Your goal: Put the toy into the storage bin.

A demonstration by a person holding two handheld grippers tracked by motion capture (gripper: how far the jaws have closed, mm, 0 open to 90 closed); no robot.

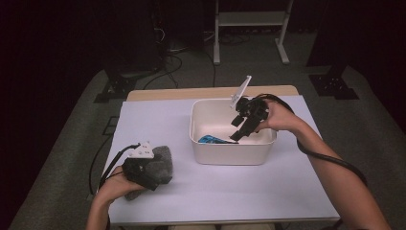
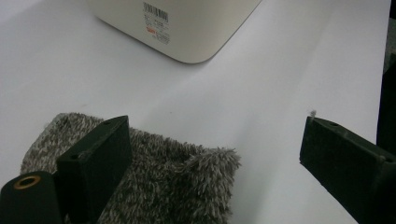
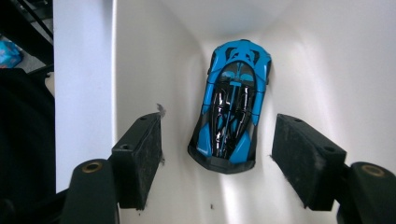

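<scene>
A blue and black toy car [image 3: 231, 109] lies on the floor of a white bin [image 1: 230, 155], close to its near wall [image 1: 210, 140]. My right gripper [image 1: 239, 132] reaches down into the bin, open, its pads [image 3: 140, 154] standing either side of the car without touching it [image 3: 219, 156]. At the table's front left a grey fuzzy cloth [image 1: 160, 163] lies flat. My left gripper [image 1: 143, 175] hovers over the cloth [image 2: 154, 177], open, with one pad [image 2: 100, 158] above the cloth and the other over bare table [image 2: 215, 154].
A white sheet [image 1: 249, 187] covers the table. The bin's outer wall carries a barcode label [image 2: 156, 21]. Beyond the table are a dark floor with cables [image 1: 167, 62] and a white frame [image 1: 249, 28].
</scene>
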